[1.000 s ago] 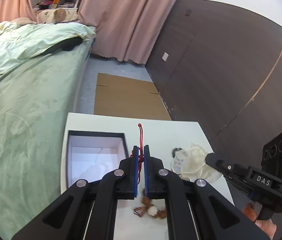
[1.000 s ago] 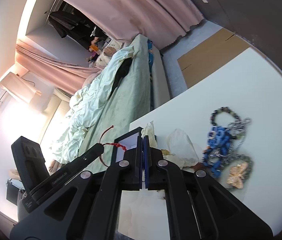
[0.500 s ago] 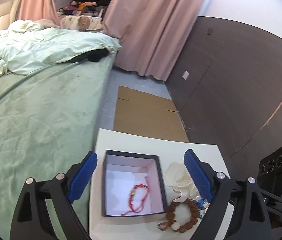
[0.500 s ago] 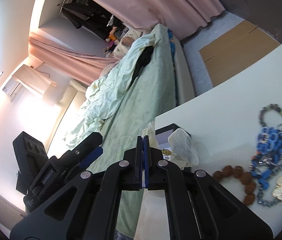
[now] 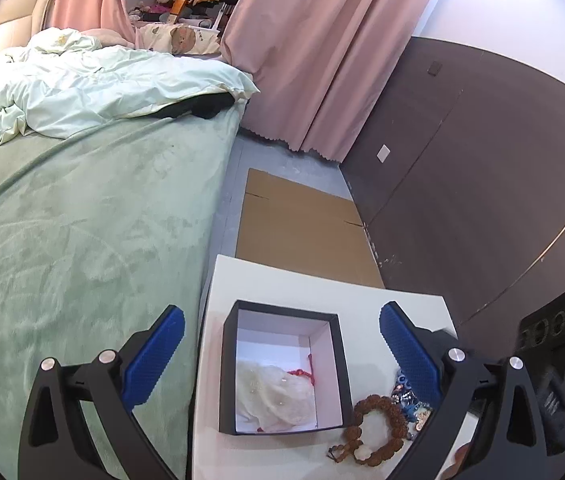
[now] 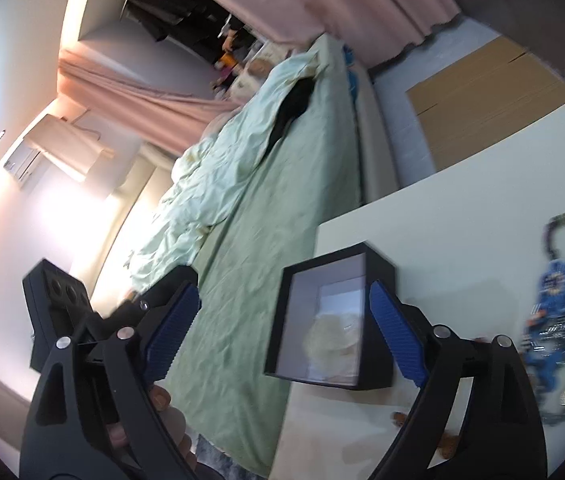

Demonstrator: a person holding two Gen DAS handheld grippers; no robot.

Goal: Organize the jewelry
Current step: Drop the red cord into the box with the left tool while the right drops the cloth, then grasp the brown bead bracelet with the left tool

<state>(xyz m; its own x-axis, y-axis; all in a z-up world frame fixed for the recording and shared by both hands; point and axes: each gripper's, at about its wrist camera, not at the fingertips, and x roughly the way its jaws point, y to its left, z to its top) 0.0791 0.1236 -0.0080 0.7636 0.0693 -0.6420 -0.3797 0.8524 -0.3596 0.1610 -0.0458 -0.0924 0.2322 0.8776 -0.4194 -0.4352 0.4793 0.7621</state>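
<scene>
Black square cardboard box [image 5: 284, 368] with white lining sits on white tabletop [image 5: 306, 284], lid off; inside it a white sheer pouch [image 5: 274, 390] lies on a red cord bracelet [image 5: 309, 372], only bits of cord showing past the pouch edge. Left gripper [image 5: 280, 354] spread wide, nothing between its blue pads, box straight ahead between the fingers. Right gripper [image 6: 282, 322] also spread wide and empty, box partly behind its right pad [image 6: 396, 340]

Key relation: brown wooden bead bracelet [image 5: 376, 430] lies flat on the table just beside the box's near right corner, close to the left gripper's right finger [image 5: 408, 354]; a loop, no clear long axis. Blue and silver jewelry pile [image 6: 558, 316] lies right of the box, near the right gripper. Judgement: beads likely next, left gripper looks nearer, though right view is blurred and shows only bead fragments at the bottom

Table smooth, matte. Green bed [image 5: 82, 232] runs along its left edge, pink curtains [image 5: 314, 52] behind, flat cardboard [image 5: 302, 224] on floor
</scene>
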